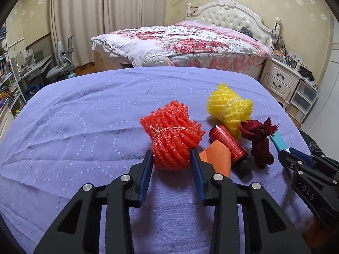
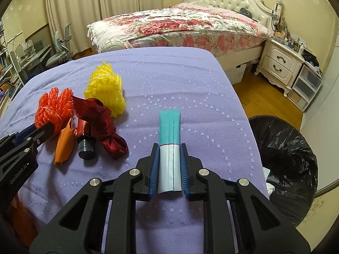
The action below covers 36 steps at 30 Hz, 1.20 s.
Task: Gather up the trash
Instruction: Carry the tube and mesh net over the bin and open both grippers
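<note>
A red foam net bundle (image 1: 171, 131) tied with string lies on the purple-covered table (image 1: 84, 127). My left gripper (image 1: 171, 151) is shut on its near end, one blue pad pressing each side. My right gripper (image 2: 169, 146) is shut on a flat teal and white packet (image 2: 169, 127) that sticks out forward over the cloth. In the left wrist view the right gripper (image 1: 284, 151) shows at the right edge with the packet's teal end (image 1: 278, 140). A yellow foam net bundle (image 1: 229, 108), a red bottle with a black cap (image 1: 227, 144), an orange paper (image 1: 216, 158) and a knotted dark red cloth (image 1: 258, 139) lie between the two grippers.
A bin lined with a black bag (image 2: 286, 158) stands on the floor just past the table's right edge, with something white inside. Beyond the table are a bed with a flowered quilt (image 2: 180, 27), a white nightstand (image 2: 279, 63) and a desk area at the left.
</note>
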### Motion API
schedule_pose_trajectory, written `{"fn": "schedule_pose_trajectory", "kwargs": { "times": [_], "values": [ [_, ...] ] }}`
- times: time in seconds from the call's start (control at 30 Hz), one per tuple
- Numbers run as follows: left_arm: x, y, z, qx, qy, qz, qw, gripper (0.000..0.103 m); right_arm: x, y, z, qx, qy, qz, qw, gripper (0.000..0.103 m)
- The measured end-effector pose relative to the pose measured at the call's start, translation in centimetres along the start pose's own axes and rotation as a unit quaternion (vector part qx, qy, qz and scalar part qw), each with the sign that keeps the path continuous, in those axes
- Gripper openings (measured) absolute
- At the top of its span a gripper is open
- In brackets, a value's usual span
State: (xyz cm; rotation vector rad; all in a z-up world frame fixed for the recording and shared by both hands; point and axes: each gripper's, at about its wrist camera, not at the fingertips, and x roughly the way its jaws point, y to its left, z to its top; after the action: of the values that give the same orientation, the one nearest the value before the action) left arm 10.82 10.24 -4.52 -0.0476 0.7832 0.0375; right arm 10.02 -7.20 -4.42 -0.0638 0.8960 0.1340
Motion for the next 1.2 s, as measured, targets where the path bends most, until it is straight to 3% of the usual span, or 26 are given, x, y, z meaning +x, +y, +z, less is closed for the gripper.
{"fn": "schedule_pose_trajectory", "kwargs": {
  "times": [0.63,1.2],
  "values": [
    [-4.4,-0.3,-2.8,-0.003,-0.02,-0.018,0.9996,0.034,-3.5,-0.2,-2.6,0.008,-0.019,0.011,1.0,0.018],
    [-7.3,-7.9,-2.9,0.057,-0.049,-0.079,0.994,0.034,-9.1,-6.6,-5.2,0.059,-0.059,-0.029,0.996,0.018]
  ]
}}
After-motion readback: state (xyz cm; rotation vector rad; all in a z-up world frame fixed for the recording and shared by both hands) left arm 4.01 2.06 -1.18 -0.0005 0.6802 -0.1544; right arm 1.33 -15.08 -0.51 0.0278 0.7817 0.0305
